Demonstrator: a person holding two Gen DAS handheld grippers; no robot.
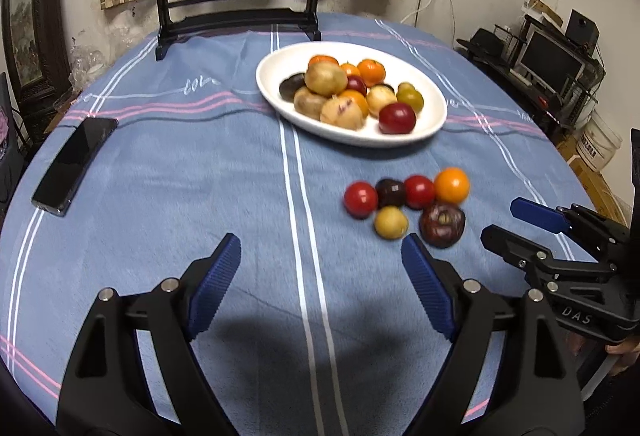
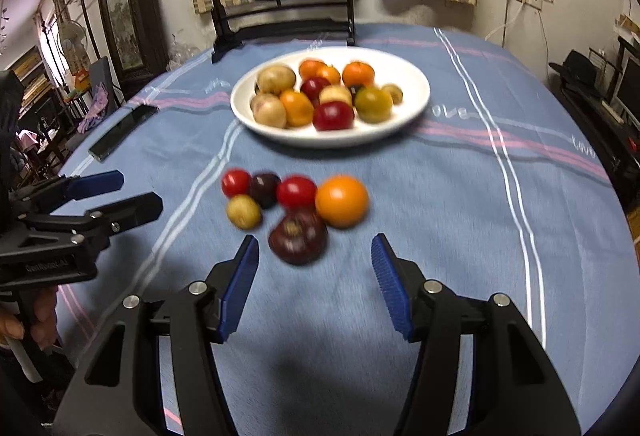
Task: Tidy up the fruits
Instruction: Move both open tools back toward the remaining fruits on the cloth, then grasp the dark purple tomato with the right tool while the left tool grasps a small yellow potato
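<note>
A white oval plate (image 1: 434, 124) (image 2: 416, 104) holds several fruits. In front of it a loose cluster lies on the blue cloth: two red fruits (image 1: 361, 199) (image 2: 296, 191), a dark plum (image 1: 390, 192) (image 2: 264, 188), an orange (image 1: 452, 185) (image 2: 341, 200), a small yellow fruit (image 1: 391, 222) (image 2: 243, 211) and a dark purple mangosteen (image 1: 442, 223) (image 2: 298, 240). My left gripper (image 1: 322, 256) is open and empty, left of the cluster. My right gripper (image 2: 314, 256) is open and empty, just in front of the mangosteen; it shows at the right in the left wrist view (image 1: 504, 220).
A black phone (image 1: 76, 164) (image 2: 122, 132) lies at the table's left. A dark wooden stand with a round fish picture (image 1: 240, 8) (image 2: 280, 16) stands behind the plate. The round table's edge curves off on both sides.
</note>
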